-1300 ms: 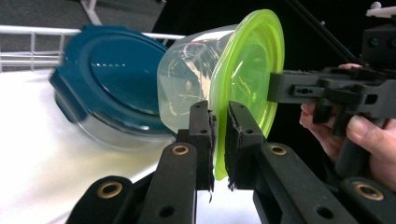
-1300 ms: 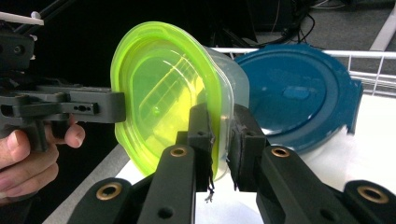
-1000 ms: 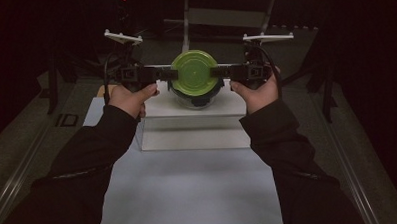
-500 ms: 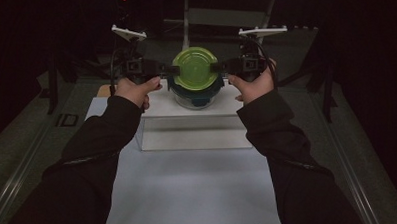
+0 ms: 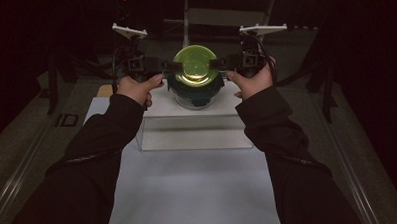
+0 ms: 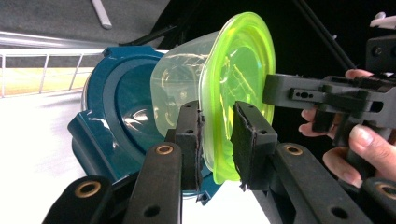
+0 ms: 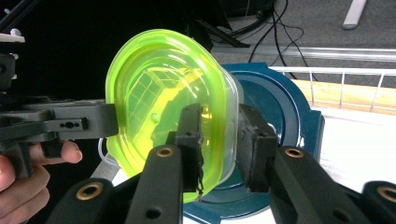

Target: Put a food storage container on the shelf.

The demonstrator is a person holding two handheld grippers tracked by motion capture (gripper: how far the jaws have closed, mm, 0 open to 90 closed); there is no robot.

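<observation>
- The left gripper [image 5: 169, 67] is seen in the high view at the left edge of a clear container with a yellow-green lid [image 5: 195, 65], which is held up between the two grippers, just above a dark blue bowl-like item [image 5: 196, 91].
- In the left gripper view, the rim of the yellow-green lid [image 6: 238, 88] is seen between the left gripper [image 6: 217, 142] jaws; one pad lies against the clear container [image 6: 180, 88] side, while a narrow gap is seen at the other pad. These jaws have just been opening, with the rim between them (whether the pads press on it cannot be told for sure).
- The right gripper [image 5: 222, 63] is placed at the opposite edge of the lid. In the right gripper view, the lidded rim [image 7: 161, 107] is straddled by the right gripper [image 7: 220, 144] jaws, one pad close on the lid, the other standing slightly off the clear wall. These jaws too have just been opening, the rim between them.
- The dark blue item [image 6: 112, 107] is seen right behind the container, resting on a white raised platform [image 5: 161, 106] on the table [image 5: 189, 192].
- No brand, label or readable writing is found on any item.
- Counted: two grippers, one lidded container, one dark blue item, one platform.
</observation>
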